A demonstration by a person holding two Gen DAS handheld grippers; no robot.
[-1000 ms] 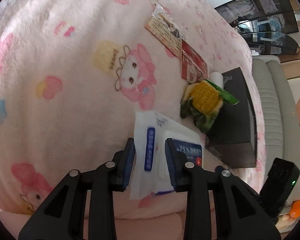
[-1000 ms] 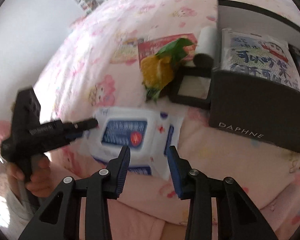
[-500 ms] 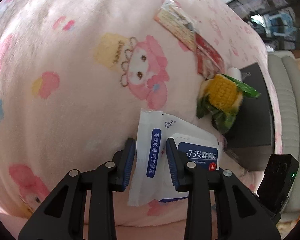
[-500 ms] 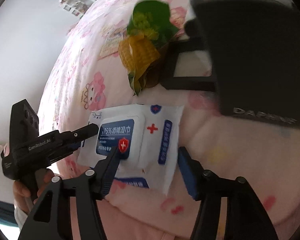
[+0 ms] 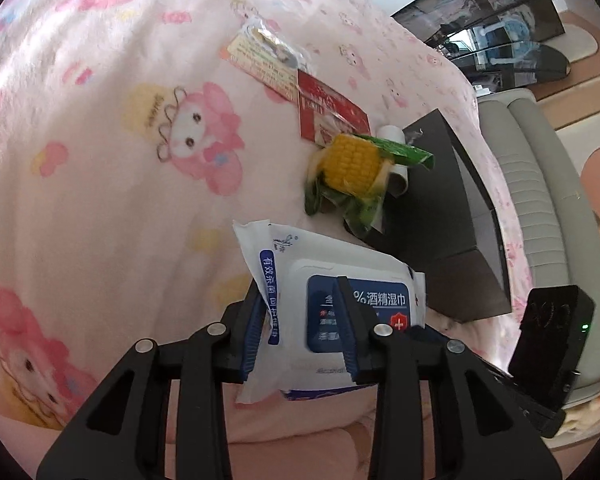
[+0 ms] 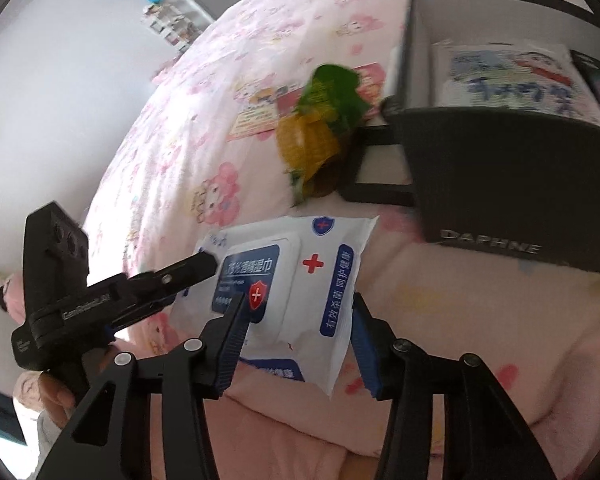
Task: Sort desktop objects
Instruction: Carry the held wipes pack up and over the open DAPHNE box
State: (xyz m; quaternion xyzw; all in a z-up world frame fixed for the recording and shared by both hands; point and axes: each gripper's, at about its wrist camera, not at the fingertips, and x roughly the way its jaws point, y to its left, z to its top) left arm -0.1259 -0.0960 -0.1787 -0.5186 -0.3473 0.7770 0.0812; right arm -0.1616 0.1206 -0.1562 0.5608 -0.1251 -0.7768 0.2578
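A white and blue pack of alcohol wipes [image 5: 332, 280] lies on the pink cartoon blanket [image 5: 100, 160] near its front edge. My left gripper [image 5: 300, 312] has its fingers around the pack's left end, one finger on top of the blue label. In the right wrist view the pack [image 6: 300, 280] lies between the fingers of my right gripper [image 6: 296, 336], which are open and astride its near end. The left gripper [image 6: 188, 272] reaches in from the left and touches the pack.
A corn packet [image 5: 352, 168] leans on a black box lid [image 5: 440, 208]. Red and cream snack sachets [image 5: 328, 108] lie behind it. The open black DAPHNE box [image 6: 500, 184] holds a white printed pack [image 6: 512, 76]. A grey sofa [image 5: 532, 184] stands beyond.
The left gripper has pushed further onto the wipes pack, which now looks slightly lifted at the left. The right gripper has opened wider and moved in around the pack's near end.
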